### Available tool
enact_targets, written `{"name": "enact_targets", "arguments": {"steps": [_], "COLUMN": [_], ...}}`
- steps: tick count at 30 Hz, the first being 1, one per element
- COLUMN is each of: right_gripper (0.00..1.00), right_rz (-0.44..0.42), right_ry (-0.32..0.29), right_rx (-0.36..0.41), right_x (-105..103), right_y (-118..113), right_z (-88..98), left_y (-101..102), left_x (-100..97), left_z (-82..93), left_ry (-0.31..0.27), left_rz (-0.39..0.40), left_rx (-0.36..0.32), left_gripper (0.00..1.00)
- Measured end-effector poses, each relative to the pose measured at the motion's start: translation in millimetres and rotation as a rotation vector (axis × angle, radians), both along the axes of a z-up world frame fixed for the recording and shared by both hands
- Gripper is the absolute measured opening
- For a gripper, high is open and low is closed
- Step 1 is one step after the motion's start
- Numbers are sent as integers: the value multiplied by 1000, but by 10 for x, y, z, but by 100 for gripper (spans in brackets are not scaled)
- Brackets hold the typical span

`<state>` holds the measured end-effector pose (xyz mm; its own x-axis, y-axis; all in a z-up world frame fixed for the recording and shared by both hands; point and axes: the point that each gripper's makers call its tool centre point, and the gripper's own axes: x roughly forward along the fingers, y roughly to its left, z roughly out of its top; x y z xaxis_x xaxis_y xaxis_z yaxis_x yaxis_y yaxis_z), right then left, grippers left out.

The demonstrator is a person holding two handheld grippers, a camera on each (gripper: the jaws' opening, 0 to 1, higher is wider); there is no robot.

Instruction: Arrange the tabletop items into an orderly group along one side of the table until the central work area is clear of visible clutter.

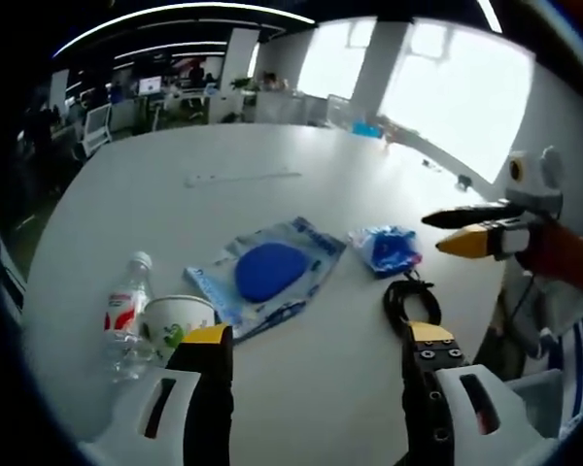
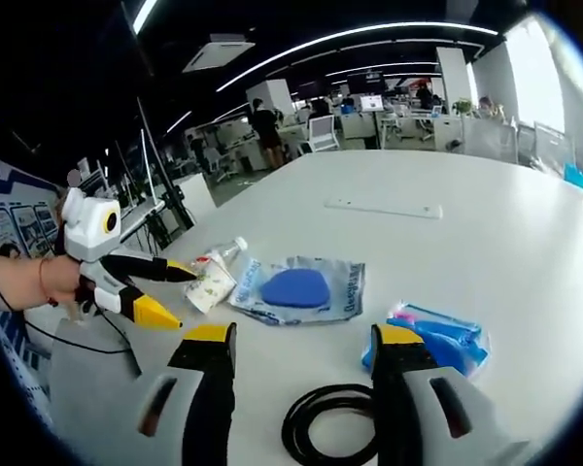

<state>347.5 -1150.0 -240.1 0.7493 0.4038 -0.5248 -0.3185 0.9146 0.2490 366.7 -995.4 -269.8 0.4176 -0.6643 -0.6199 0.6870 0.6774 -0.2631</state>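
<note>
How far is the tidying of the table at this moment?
Nothing looks grouped yet. The water bottle and paper cup stand together, but the blue pad in its bag, the small blue packet and the black cable coil lie spread about. Both the left gripper and right gripper are open, holding nothing. All the moving remains.

text: none legible | water bottle at 8 o'clock in left gripper view: red-and-white label, print too small to read | clear packet near centre of right gripper view: blue lettering along its edge, blurred
</note>
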Motion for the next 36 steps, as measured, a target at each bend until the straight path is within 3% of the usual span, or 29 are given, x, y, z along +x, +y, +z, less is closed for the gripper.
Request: {"name": "enact_targets", "arguments": {"steps": [25,36], "right_gripper": [53,52], "right_rz": [44,60], "right_ry": [-18,-13], "right_rx": [-26,-33], "right_x": [320,380], "right_y": [6,34], "right_z": [89,48], "left_y": [27,41], "left_x": [80,168], "left_z": [-30,-16], "left_ry": [12,9], "left_rz": [41,48], "left_rx": [-20,-21], "left_gripper": [66,65]}}
